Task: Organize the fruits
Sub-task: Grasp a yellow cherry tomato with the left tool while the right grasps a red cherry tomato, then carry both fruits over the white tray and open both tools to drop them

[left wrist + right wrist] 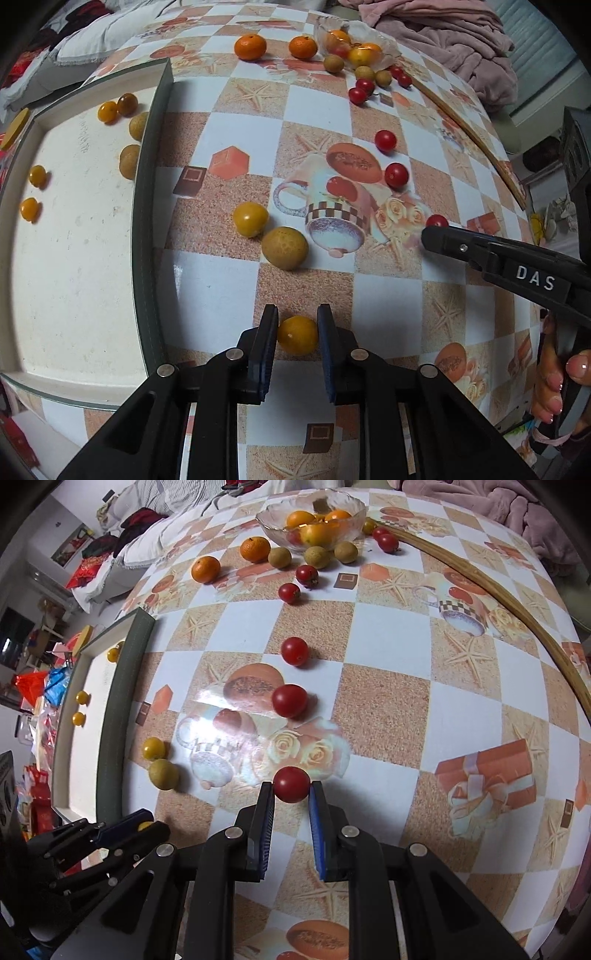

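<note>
Left tongs (297, 325) clamp a yellow fruit (297, 335) low over the counter (388, 295), just right of the white tray (74, 258). Right tongs (291, 792) pinch a red tomato (291, 785) above the printed cloth. More tomatoes (290, 700) trail up toward the glass bowl (347, 507) at the far end.

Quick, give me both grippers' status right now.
Left gripper: closed on a small yellow-orange fruit.
Right gripper: closed on a red cherry tomato.

Glossy tablecloth (388, 635) (probably vinyl) — glass bowl (273, 524), matt tray (74, 258).
</note>
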Motion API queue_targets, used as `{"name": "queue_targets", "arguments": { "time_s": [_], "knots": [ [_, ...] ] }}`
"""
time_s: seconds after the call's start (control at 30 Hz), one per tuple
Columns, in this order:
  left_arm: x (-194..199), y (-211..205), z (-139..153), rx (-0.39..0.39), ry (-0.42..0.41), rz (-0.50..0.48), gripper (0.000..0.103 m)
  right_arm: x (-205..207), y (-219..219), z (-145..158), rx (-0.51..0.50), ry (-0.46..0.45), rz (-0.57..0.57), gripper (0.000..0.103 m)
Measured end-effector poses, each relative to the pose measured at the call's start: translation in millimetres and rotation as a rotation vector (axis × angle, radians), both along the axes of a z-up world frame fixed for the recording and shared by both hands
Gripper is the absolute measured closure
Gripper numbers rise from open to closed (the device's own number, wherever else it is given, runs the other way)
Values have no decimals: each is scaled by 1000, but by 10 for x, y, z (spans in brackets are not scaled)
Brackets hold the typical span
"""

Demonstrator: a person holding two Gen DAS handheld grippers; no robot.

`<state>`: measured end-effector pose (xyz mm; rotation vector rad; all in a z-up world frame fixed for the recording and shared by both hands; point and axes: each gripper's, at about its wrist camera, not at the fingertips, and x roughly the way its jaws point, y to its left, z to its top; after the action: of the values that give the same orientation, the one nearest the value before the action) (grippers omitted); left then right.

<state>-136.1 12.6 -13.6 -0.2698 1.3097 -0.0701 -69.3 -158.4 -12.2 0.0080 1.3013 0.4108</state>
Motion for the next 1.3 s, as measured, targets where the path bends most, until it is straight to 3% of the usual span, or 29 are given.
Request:
{"name": "queue_targets", "arguments": {
  "time_s": [0.33, 0.6, 0.9, 1.3],
  "knots": [
    [-51, 276, 329, -15, -82, 29, 80, -112, 327, 218, 11, -40, 41, 83],
    [-273, 926, 411, 55, -101, 145, 80, -196, 984, 337, 38, -65, 149, 83],
    [-539, 1683, 286, 165, -83, 284, 80, -369, 1826, 317, 76, -42, 296, 83],
    [-614, 2081, -70, 217, -6, 317, 80, -485, 2420, -4, -7, -8, 413, 82]
  ]
}}
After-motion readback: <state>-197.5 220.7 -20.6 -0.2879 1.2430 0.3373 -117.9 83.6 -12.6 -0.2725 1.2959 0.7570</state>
